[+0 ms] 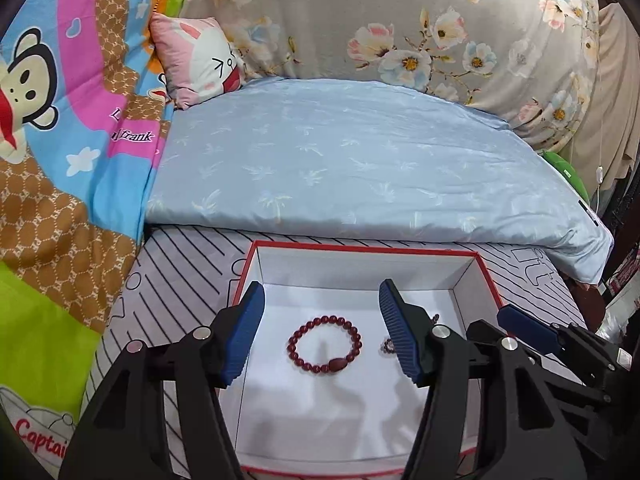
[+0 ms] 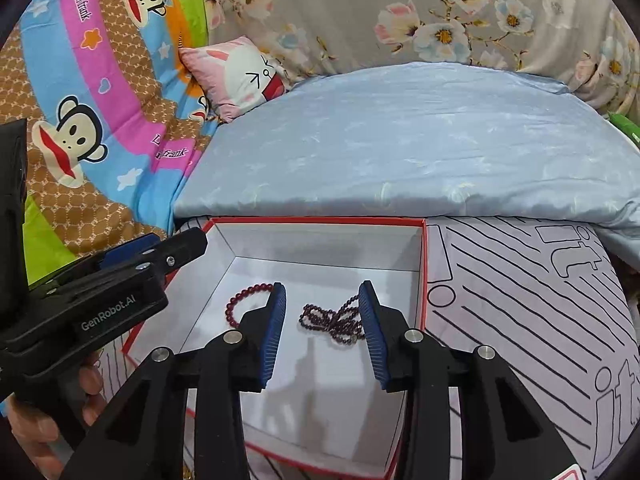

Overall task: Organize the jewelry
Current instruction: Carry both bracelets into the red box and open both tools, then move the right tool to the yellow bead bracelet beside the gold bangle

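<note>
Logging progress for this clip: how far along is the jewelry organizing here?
Looks nearly done: the red bead bracelet and the dark bead strand both lie inside the red-edged box. Nothing is in hand; the left gripper and right gripper hover over the box with jaws open and empty. No loose jewelry shows outside the box; no lid is in view.
</note>
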### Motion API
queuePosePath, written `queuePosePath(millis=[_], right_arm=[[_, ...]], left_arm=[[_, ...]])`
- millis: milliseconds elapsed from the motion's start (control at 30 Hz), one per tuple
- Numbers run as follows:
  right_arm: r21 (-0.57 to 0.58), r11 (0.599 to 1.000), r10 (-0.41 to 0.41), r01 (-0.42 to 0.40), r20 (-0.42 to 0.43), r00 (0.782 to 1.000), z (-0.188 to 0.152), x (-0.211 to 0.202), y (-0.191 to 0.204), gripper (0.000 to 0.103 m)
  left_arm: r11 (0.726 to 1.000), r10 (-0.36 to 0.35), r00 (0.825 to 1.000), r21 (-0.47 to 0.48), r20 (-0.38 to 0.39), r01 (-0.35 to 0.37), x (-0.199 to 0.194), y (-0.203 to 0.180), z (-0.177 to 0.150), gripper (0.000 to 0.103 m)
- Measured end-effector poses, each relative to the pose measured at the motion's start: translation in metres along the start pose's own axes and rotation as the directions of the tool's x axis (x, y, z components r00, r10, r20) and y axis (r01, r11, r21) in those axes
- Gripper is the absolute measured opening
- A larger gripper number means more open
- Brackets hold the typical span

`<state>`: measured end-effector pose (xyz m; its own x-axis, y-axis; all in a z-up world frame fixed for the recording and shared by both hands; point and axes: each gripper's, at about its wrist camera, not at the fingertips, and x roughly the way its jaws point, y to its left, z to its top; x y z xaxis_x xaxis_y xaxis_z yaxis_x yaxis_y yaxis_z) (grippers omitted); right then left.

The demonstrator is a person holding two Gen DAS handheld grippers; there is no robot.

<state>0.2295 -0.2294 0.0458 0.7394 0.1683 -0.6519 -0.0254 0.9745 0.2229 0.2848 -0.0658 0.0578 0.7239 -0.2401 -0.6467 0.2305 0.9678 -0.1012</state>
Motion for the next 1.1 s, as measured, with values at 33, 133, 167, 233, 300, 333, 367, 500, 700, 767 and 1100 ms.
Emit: queuePosePath(millis=[33,133,167,233,300,333,367,500,700,767,1100], right_arm=[[0.004,1.000,0.000,0.000,0.006,1.000,-0.002,-0.005,0.001,0.042],[0.005,1.000,0.001,-0.001,0.019,1.000,-0.008,-0.018,0.005,0.044],[0.002,1.000,-0.001,0.001,0.025,1.000,-0.011,-0.024,0.007,0.044],[0.005,1.000,0.006,-0.006,0.029,1.000,-0.017,-0.034,0.009,0.045],[0.006,1.000,0.008,-0.008,0.033,0.999,-0.023,-0.042,0.011,0.045],[0.004,1.000,0.003,-0.003,0.038,0.999,-0.027,-0.048,0.013,0.045],[0.003,1.000,0.001,-0.001,0.041,0.999,-0.029,-0.052,0.013,0.045],[0.024,1.000,0.006,-0.007,0.050,0.999,-0.046,-0.074,0.013,0.045],[0.031,1.000,-0.005,0.004,0.050,0.999,-0.074,-0.104,0.012,0.045],[0.026,0.999,-0.021,0.020,0.048,0.999,-0.086,-0.112,0.012,0.045],[0.105,0.994,-0.031,0.035,-0.034,0.999,-0.161,-0.131,-0.002,0.045]], left_arm=[[1.000,0.004,1.000,0.002,-0.002,-0.004,-0.004,-0.001,-0.002,0.059],[1.000,0.018,1.000,0.024,-0.001,-0.018,-0.016,-0.008,-0.010,0.059],[0.999,0.023,1.000,0.030,-0.001,-0.023,-0.021,-0.010,-0.012,0.060],[0.999,0.027,1.000,0.034,-0.001,-0.027,-0.029,-0.013,-0.017,0.063],[0.999,0.040,0.999,0.035,0.001,-0.040,-0.039,-0.015,-0.023,0.064],[0.998,0.043,0.999,0.037,0.002,-0.043,-0.044,-0.016,-0.026,0.065],[0.998,0.045,0.999,0.037,0.002,-0.045,-0.048,-0.016,-0.029,0.065],[0.999,0.042,0.999,0.028,-0.007,-0.042,-0.063,-0.015,-0.043,0.067],[0.999,0.045,0.999,-0.004,-0.019,-0.045,-0.088,-0.002,-0.069,0.067],[0.998,0.050,0.998,-0.021,-0.028,-0.051,-0.096,0.005,-0.080,0.067],[0.991,0.084,0.992,-0.098,-0.095,-0.093,-0.119,0.038,-0.142,0.069]])
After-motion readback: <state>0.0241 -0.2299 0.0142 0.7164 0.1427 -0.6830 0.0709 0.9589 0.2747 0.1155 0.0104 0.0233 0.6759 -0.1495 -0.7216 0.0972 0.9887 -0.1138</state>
